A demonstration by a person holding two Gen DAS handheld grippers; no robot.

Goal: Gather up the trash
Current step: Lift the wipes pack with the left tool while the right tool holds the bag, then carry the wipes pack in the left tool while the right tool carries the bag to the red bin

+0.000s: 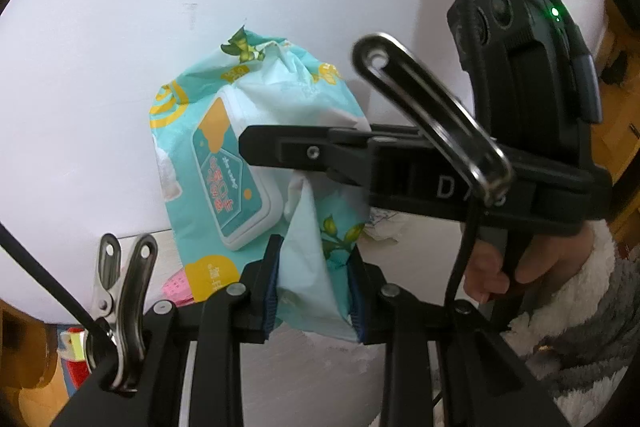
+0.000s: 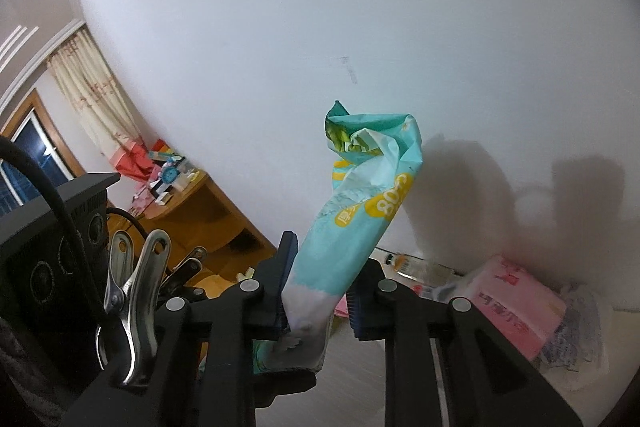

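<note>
Teal wet-wipes pack (image 1: pixel 256 163), crumpled and near empty, held upright in the air before the white wall (image 1: pixel 120 27). Left gripper (image 1: pixel 314 291) clamped on its lower end; right gripper (image 2: pixel 320 293) pinching it from the side. Pink packet (image 2: pixel 516 299) below on the tabletop (image 2: pixel 360 367) at the wall edge.

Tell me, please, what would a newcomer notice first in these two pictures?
The crumpled turquoise wipes pack fills the middle, raised before the white wall. The left gripper pinches its lower end, and the right gripper clamps it from the side. A pink packet lies low on the right.
</note>
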